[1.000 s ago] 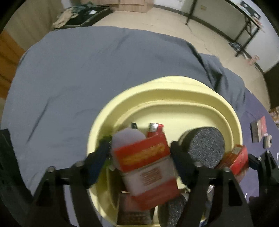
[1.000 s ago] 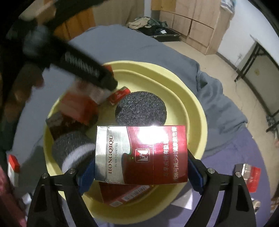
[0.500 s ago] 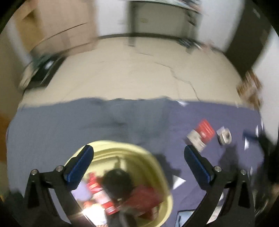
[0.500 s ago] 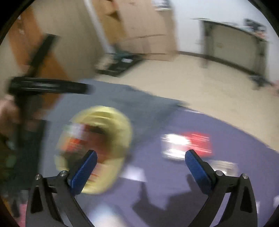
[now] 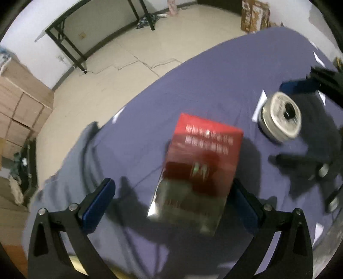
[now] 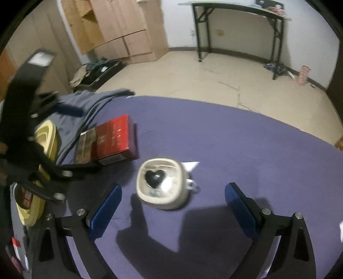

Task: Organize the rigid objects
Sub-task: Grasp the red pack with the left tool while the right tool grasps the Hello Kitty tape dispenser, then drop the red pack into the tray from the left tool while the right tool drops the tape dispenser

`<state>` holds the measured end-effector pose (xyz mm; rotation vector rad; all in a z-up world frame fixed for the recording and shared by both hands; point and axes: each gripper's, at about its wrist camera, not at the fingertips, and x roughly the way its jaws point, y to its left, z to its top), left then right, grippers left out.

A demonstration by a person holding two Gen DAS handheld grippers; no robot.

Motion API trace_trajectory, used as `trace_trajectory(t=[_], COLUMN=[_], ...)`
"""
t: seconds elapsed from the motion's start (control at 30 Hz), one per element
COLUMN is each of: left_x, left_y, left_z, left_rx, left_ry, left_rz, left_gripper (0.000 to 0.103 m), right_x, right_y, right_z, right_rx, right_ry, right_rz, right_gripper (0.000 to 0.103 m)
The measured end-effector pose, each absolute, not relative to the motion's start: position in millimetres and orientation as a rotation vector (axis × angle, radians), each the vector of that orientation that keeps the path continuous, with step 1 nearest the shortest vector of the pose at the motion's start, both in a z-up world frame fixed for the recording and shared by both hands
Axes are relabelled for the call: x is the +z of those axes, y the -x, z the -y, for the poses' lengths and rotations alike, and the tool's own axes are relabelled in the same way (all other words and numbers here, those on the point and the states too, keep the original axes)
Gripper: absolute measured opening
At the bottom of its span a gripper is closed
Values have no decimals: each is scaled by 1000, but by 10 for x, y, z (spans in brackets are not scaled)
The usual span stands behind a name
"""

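Note:
A red and silver cigarette pack [image 5: 199, 169] lies flat on the purple cloth, between the open fingers of my left gripper [image 5: 173, 203]. It also shows in the right wrist view [image 6: 109, 141]. A cream round case with a black heart [image 6: 161, 182] sits on the cloth just ahead of my open, empty right gripper [image 6: 173, 208]. The case also shows in the left wrist view [image 5: 280, 117]. A yellow basin [image 6: 46, 137] with boxes in it stands at the left, partly hidden by the left gripper's frame.
White paper scraps [image 6: 190, 165] lie on the purple cloth [image 6: 235, 150]. A grey cloth [image 6: 85, 103] covers the table's left part. Beyond the table's far edge are bare floor, cardboard boxes [image 6: 128, 28] and a black-legged desk [image 6: 238, 12].
Both grippers let go of their cigarette packs over the yellow basin, opened, and swung right. They now hover over the purple cloth at the red pack and the cream case.

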<state>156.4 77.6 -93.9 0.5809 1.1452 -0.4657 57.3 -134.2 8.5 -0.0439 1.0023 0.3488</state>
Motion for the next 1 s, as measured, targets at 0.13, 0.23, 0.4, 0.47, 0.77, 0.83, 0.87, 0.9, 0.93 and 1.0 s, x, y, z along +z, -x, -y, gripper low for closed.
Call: trace_trajectory(t=[0.13, 0.23, 0.4, 0.47, 0.77, 0.83, 0.87, 0.9, 0.93, 1.0], left_x=[-878, -821, -17, 320, 454, 252, 161, 53, -42, -169], left_y=[-1565, -1416, -1113, -947, -209, -67, -20, 40, 33, 35], left_z=[-738, -727, -1364, -1781, -3690, -3929, -3973, -3996, -3973, -3986], left_rx=[-495, -469, -393, -329, 70, 131, 124, 105, 91, 74], left_ry=[-398, -392, -186, -163, -39, 24, 50, 81, 99, 109], left_rz=[-1138, -1121, -1012, -993, -1110, -1145, -1150, -1150, -1145, -1154], left_gripper=[63, 61, 61, 61, 61, 61, 61, 61, 61, 61], right_x=[-85, -133, -133, 71, 922, 877, 835, 796, 756, 679], right_y=[-657, -617, -562, -456, -62, -68, -97, -114, -121, -157], right_z=[1155, 1058, 982, 886, -391, -773, -942, -1080, -1248, -1541], right_rx=[344, 339, 322, 356, 684, 730, 743, 745, 749, 766], right_ry=[164, 232, 240, 220, 218, 227, 238, 265, 303, 358], right_rz=[-982, -916, -903, -878, -842, -886, -905, -913, -910, -907], right_gripper=[54, 53, 53, 53, 53, 53, 53, 53, 53, 53])
